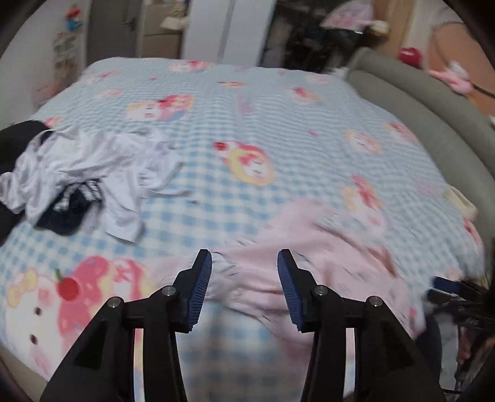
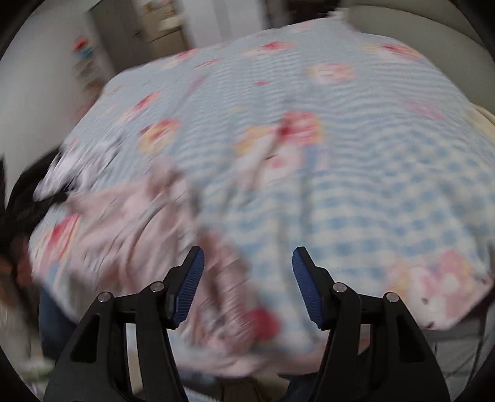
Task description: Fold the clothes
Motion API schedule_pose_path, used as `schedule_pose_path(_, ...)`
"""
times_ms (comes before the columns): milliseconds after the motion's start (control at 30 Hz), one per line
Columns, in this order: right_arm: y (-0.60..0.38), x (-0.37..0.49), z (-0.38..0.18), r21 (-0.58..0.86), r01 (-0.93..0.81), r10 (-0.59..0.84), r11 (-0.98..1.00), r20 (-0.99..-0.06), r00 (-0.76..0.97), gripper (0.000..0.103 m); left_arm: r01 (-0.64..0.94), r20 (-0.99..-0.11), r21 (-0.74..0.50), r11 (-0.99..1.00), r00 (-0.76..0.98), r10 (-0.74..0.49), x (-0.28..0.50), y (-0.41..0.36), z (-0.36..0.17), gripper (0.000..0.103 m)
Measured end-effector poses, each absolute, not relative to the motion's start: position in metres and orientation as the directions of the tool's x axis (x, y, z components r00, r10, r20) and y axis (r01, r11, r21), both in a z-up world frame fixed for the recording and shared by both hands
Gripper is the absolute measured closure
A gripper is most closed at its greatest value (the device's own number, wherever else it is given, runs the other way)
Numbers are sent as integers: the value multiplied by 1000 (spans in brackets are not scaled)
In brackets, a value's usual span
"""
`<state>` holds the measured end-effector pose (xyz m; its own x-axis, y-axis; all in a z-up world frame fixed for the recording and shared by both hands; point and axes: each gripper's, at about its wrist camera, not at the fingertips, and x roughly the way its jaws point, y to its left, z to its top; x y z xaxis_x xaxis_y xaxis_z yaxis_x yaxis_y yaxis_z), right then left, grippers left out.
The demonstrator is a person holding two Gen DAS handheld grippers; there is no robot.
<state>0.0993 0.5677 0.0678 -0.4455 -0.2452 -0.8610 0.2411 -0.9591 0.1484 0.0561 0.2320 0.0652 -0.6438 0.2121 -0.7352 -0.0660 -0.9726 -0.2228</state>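
Left wrist view, left to right. At the bed's left edge lies a crumpled heap of white and dark navy clothes (image 1: 83, 176), spilling toward a black fabric mass (image 1: 15, 139) at the frame border. The bed, covered by a blue-and-white checked blanket with cartoon character prints (image 1: 263, 123), stretches wide and bare of clothing through its middle and far half. Far side: a white wall and grey door (image 1: 111, 27). The right margin is bounded by a curved grey padded bed frame (image 1: 433, 123).

Left gripper (image 1: 244, 263): blue ribbed fingers (image 1: 201, 287) apart, nothing between them. The pale pink garment (image 1: 324, 263) lies rumpled on the near right part of the blanket; its left portion sits just ahead of and between the finger tips, the bulk extending right past the right finger. Whether it touches the fingers cannot be told; the cloth is motion-blurred. At the far right edge, a blue-and-black piece of the other tool (image 1: 448, 287) shows beside the garment.

Right wrist view, heavily blurred. Dark clothing (image 2: 27, 191) sits at the left border. The pale pink garment (image 2: 139, 222) lies on the near left of the checked blanket (image 2: 355, 170), running down behind the left finger and into the gap. Right gripper (image 2: 247, 263): blue fingers (image 2: 188, 287) apart, clamped on nothing. Open blanket fills the right half up to its near right corner, which overhangs the bed edge; a pale bed frame (image 2: 417, 27) curves along the far right.
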Motion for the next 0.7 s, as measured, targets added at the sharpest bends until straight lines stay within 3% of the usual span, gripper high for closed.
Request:
schedule_pose_path(167,532,126,37,168,425,-308,-889,-908,-285,28,-201,-776,-285,-937,-525,349,83,265,34,55)
schedule_pose_path(200,528,128,27,155,430,-288,-889,-921,-263,28,-222,-783,-307,-925,-494,378,87,270,27,50)
schedule_pose_path(233,526,127,30,158,434,-295,-887,-917,-269,29,-244,-790,-320,-915,-464,400,92,278,20,38)
schedule_pose_path(300,523,126,40,168,442,-316,-881,-904,-288,52,-281,-814,-287,-916,-433,388,92,295,11,37)
schedule_pose_path(333,522,126,46,172,446,-327,-878,-897,-297,71,-300,-820,-261,-917,-433,375,90,305,11,51)
schedule_pose_path(367,521,125,51,177,450,-337,-875,-890,-306,81,-320,-812,-238,-917,-453,369,83,313,19,78)
schedule_pose_path(400,519,125,56,181,455,-348,-872,-883,-315,86,-329,-793,-224,-917,-486,368,76,318,32,84)
schedule_pose_path(467,517,124,66,190,463,-369,-866,-868,-333,86,-306,-740,-207,-929,-572,353,56,319,63,85)
schedule_pose_path(567,541,113,131,385,436,-564,-814,-704,-431,86,-140,-706,-205,-969,-665,245,10,303,103,84)
schedule_pose_path(667,574,93,150,352,255,-433,-901,-677,-595,79,-79,-741,-162,-984,-649,174,-11,297,108,83)
schedule_pose_path(700,578,83,143,290,183,-340,-940,-728,-595,78,-91,-738,-166,-982,-649,185,-6,298,107,82)
